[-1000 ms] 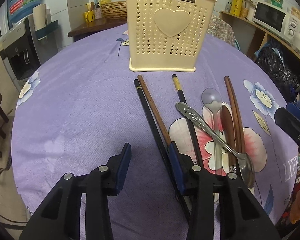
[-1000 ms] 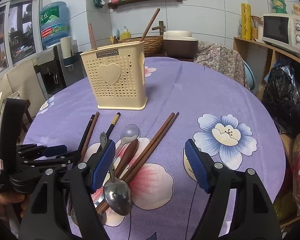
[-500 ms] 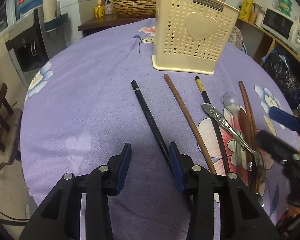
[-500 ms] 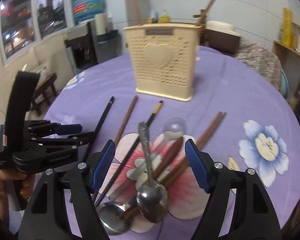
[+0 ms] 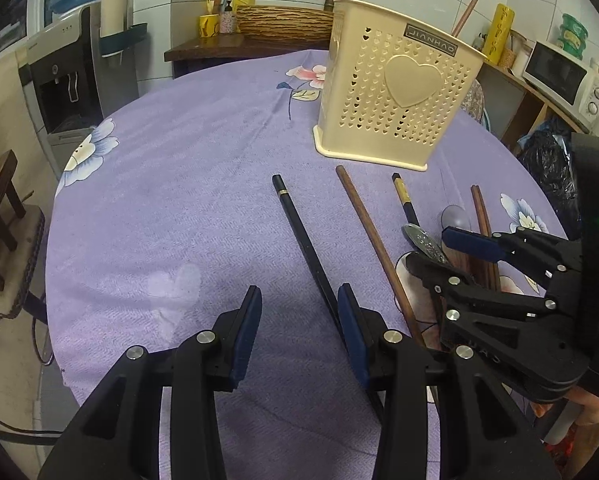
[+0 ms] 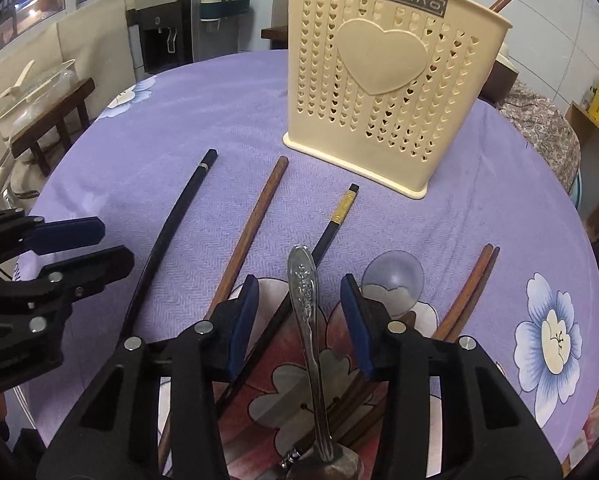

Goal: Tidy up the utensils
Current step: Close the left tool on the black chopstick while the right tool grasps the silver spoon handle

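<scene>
Spoon handle dead centre between the pads of the right gripper, and that alignment is what the coming move turns on. The metal spoon lies on the purple tablecloth with its long axis running almost straight away from this gripper, embossed handle tip pointing toward the cream utensil holder, bowl back near the camera and resting on top of the other pieces. The jaws are closing right now, the handle sits in the gap, yet a strip of cloth shows on each side, so the pads are not pressing on it yet. In my reading this is the reach-and-pinch step, with the right hand plainly the nearer one. Over on the other side, the left gripper hangs over bare cloth with its jaws partly spread and nothing in them; the black chopstick runs past just beside its right pad, lengthwise toward the holder. A brown chopstick and a gold-banded dark one lie roughly parallel between the two tools. The holder stands upright beyond them all, well apart from the spoon, a few sticks already poking out of its top.
</scene>
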`<action>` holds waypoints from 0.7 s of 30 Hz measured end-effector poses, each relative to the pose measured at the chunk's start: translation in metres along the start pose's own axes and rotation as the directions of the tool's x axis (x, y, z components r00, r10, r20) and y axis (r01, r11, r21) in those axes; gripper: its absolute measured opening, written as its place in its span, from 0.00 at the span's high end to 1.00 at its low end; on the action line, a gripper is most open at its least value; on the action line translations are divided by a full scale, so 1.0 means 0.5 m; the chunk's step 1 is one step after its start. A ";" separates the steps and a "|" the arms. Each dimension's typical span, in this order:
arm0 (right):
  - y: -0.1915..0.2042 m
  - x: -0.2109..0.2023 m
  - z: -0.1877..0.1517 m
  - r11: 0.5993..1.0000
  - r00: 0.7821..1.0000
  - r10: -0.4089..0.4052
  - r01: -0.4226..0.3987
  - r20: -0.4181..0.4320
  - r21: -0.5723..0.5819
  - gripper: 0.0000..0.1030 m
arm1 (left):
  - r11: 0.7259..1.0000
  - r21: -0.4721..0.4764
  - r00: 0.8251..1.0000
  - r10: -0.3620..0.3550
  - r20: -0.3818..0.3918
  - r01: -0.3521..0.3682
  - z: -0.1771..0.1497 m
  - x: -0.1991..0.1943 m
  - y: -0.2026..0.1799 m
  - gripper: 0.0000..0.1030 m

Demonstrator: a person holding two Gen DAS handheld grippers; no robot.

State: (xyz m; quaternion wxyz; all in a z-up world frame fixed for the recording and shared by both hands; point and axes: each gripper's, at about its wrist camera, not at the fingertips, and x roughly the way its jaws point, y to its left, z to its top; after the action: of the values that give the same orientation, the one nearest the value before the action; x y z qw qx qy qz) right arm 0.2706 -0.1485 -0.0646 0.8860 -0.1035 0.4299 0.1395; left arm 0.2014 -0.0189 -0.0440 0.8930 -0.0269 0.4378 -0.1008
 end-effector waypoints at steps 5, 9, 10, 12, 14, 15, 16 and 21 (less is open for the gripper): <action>-0.009 0.009 0.004 1.000 1.000 0.015 -0.014 -0.011 0.026 0.63 | 1.000 -0.013 1.000 0.000 -0.002 0.000 -0.004 0.000 0.008 0.61; -0.010 0.014 0.011 0.998 0.999 0.039 -0.038 -0.022 0.047 0.73 | 1.000 -0.018 1.000 -0.001 -0.005 0.001 -0.003 0.002 0.010 0.61; -0.010 0.015 0.012 0.998 0.999 0.044 -0.043 -0.023 0.052 0.74 | 1.000 -0.017 1.000 -0.001 -0.005 0.001 -0.003 0.002 0.010 0.61; -0.011 0.015 0.014 0.998 0.999 0.045 -0.044 -0.025 0.052 0.80 | 1.000 -0.016 1.000 -0.001 -0.007 0.001 -0.004 0.003 0.011 0.61; -0.009 0.014 0.014 0.998 0.999 0.043 -0.041 -0.026 0.044 0.83 | 1.000 -0.019 1.000 -0.002 -0.009 0.002 -0.005 0.005 0.012 0.61; -0.009 0.013 0.014 0.998 0.999 0.041 -0.040 -0.026 0.042 0.84 | 1.000 -0.021 1.000 -0.002 -0.012 0.002 -0.006 0.007 0.013 0.61; -0.009 0.013 0.014 0.998 0.999 0.039 -0.038 -0.024 0.042 0.84 | 1.000 -0.022 1.000 -0.003 -0.014 0.002 -0.006 0.009 0.014 0.61; -0.022 -0.006 0.009 0.996 0.998 0.062 -0.063 0.005 0.061 0.84 | 1.000 -0.022 1.000 -0.002 -0.018 0.002 -0.006 0.016 0.012 0.61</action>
State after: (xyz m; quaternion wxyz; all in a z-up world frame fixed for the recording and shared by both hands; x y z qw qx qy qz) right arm 0.2756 -0.1579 -0.0588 0.8847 -0.0625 0.4356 0.1541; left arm 0.2048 -0.0143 -0.0529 0.8885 -0.0363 0.4471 -0.0972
